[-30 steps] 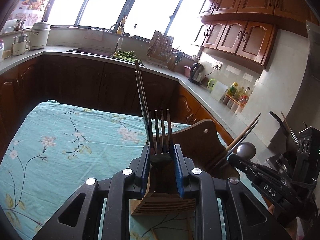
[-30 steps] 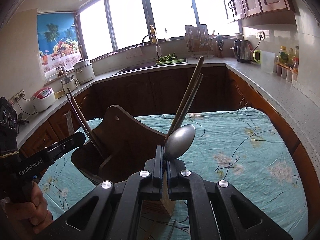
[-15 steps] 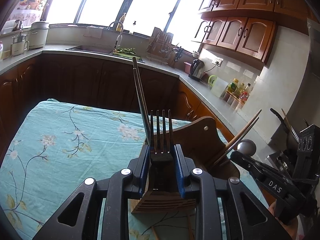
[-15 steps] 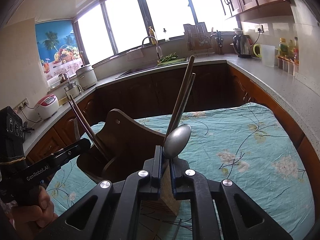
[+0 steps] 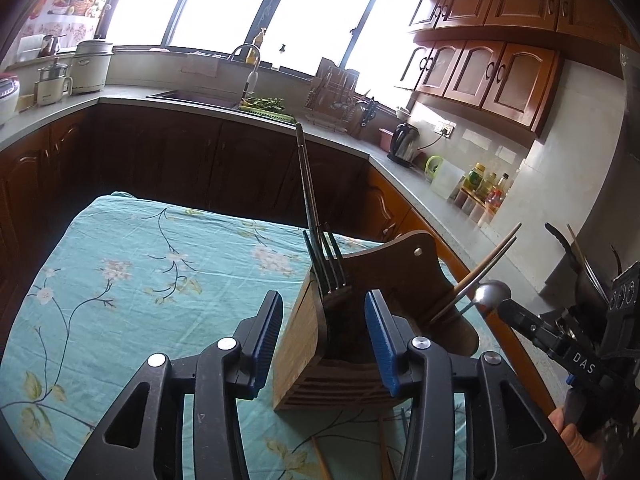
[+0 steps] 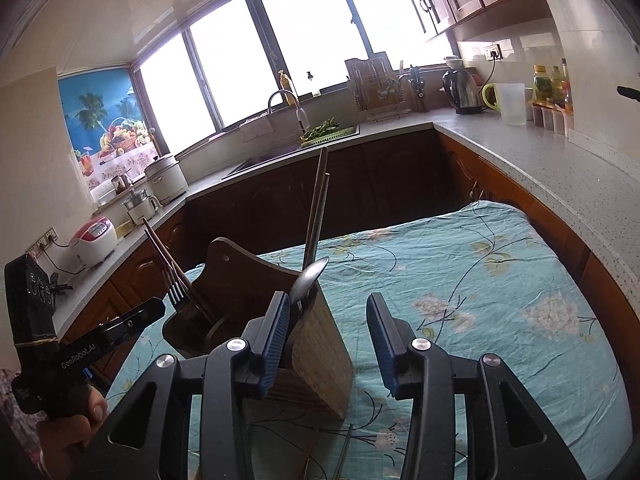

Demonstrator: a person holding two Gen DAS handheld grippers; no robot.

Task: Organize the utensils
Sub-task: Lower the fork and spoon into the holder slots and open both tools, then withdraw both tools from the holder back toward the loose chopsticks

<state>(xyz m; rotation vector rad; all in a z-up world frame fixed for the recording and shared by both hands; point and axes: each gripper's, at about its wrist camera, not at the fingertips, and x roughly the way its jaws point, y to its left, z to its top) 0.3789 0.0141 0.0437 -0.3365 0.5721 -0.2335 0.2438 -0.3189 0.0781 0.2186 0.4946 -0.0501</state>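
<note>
1. Both tongs are opening with their blue pads apart: the left tongs (image 5: 323, 344) straddle the near end of the wooden utensil holder (image 5: 320, 364) without pressing it, and the fork (image 5: 326, 264) stands free between them.
2. Right tongs (image 6: 327, 340) are also spread; the spoon (image 6: 307, 280) stands just beside their left pad, loose in the holder, with nothing clamped.
3. Fork, tines up, sits in the holder's left compartment as the left wrist view shows it, next to a dark pair of chopsticks (image 5: 306, 184) leaning upward.
4. Spoon, bowl up, sits at the holder's other end beside a second, brown pair of chopsticks (image 6: 316, 208).
5. Holder stands upright on a counter covered with a teal floral cloth (image 5: 132, 280); a few loose utensil ends lie on the cloth just in front of it, too cut off to identify.
6. Around it run dark wooden cabinets and a grey worktop with a sink (image 5: 192, 98), a kettle (image 5: 405, 144) and a rice cooker (image 6: 94, 236).
</note>
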